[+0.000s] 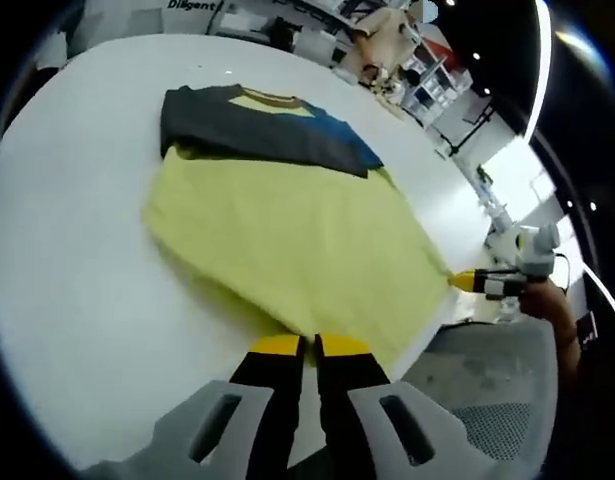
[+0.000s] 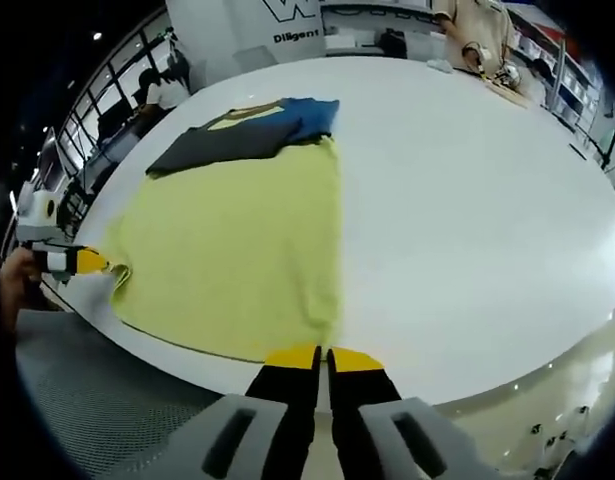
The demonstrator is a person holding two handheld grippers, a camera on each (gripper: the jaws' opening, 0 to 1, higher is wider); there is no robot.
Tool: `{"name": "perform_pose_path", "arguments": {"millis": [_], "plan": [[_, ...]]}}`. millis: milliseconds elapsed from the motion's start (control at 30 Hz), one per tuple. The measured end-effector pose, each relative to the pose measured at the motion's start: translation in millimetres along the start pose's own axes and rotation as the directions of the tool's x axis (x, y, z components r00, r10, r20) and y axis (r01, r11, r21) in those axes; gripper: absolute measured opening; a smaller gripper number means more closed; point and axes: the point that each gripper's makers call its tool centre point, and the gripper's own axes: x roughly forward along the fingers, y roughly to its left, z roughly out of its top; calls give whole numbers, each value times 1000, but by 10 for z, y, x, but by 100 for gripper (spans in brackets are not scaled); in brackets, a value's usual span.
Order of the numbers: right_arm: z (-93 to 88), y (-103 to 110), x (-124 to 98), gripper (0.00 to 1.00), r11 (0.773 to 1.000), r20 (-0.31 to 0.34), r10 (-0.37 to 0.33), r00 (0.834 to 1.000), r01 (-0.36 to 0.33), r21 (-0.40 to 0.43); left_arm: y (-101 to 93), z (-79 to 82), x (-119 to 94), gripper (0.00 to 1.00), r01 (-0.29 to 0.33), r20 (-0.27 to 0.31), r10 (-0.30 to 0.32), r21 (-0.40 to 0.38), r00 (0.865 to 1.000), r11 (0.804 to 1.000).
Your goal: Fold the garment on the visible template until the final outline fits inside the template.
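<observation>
Hem corners pinched, shirt spread along the white table.

In the left gripper view, the yellow garment (image 1: 287, 250) is seen lying flat on the table (image 1: 77, 300), its hem pinched by the closed left gripper (image 1: 309, 346), the right gripper (image 1: 467, 282) at the other corner; soft, light cloth is judged to drape easily. In the right gripper view, the right gripper (image 2: 324, 356) is clamped on the hem, and the long axis runs away to the dark sleeves (image 2: 237, 138).

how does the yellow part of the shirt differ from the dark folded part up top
The yellow part is the larger, spread flat toward the claws; the dark part is a narrower band folded across the collar end. The yellow is plain; the dark runs grey to blue. Both lie flat on the white table.
</observation>
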Motion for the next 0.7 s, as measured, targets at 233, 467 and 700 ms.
{"name": "perform_pose_path", "arguments": {"millis": [233,467,700], "plan": [[10,18,-16,0,1000,-4,-5,1000,5,2,121,-68,-295,0,3,-43,-4,-21,999,1000],[41,6,-57,0,1000,-2,1,1000,-1,10,433,-284,-418,0,-80,-114,75,-36,991,996],[35,17,-88,0,1000,-6,7,1000,-7,5,452,-458,-382,0,-78,-162,71,-33,984,996]]}}
